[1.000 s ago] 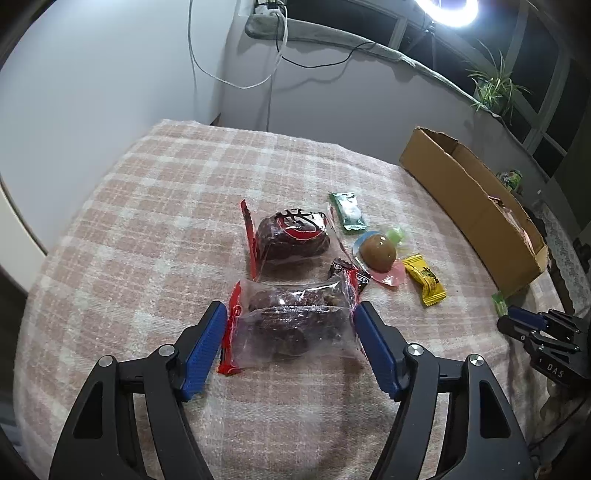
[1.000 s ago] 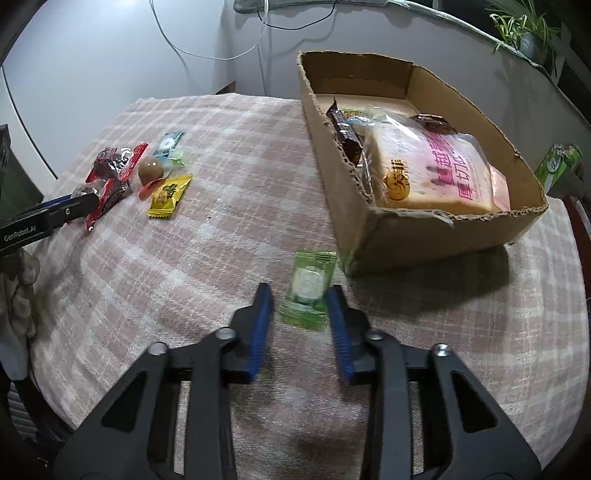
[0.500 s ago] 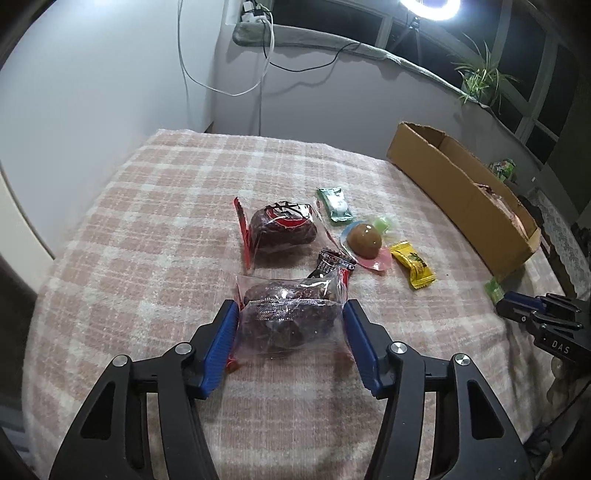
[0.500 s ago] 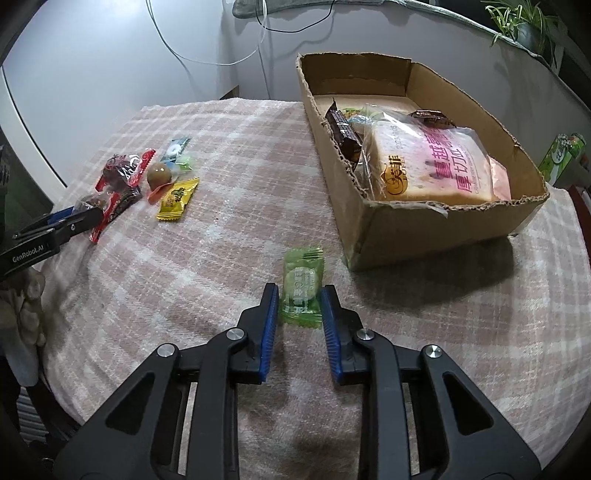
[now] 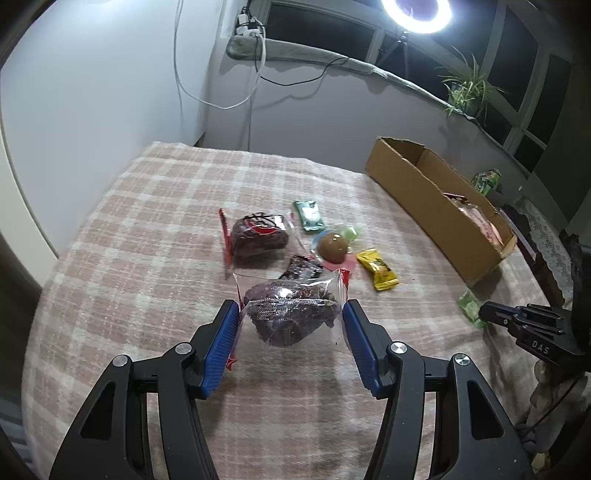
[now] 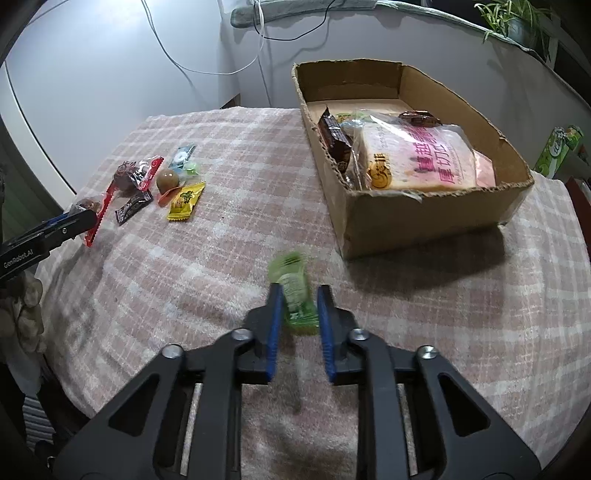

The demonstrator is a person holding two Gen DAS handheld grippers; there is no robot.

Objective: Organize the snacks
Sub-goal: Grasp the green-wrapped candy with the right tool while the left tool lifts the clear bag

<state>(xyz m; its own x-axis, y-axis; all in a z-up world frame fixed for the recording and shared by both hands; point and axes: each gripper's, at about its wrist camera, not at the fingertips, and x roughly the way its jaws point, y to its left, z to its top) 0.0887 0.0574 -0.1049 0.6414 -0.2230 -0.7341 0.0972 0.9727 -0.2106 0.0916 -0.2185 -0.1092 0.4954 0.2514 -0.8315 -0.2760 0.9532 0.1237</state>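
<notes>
A ring light [image 5: 415, 14] glares far ahead of the left gripper [image 5: 290, 332], leaving the room dim. The cardboard box [image 6: 424, 225] casts a dark shadow ahead-right of the right gripper [image 6: 299, 306], whose green packet [image 6: 293, 291] is motion-blurred. Fisheye edges bend and darken.

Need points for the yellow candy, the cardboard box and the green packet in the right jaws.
yellow candy [image 6: 185, 201]: right wrist view, middle of the wrapper.
cardboard box [image 6: 413, 225]: right wrist view, near outer wall.
green packet [image 6: 294, 291]: right wrist view, its centre, between the jaws.
</notes>
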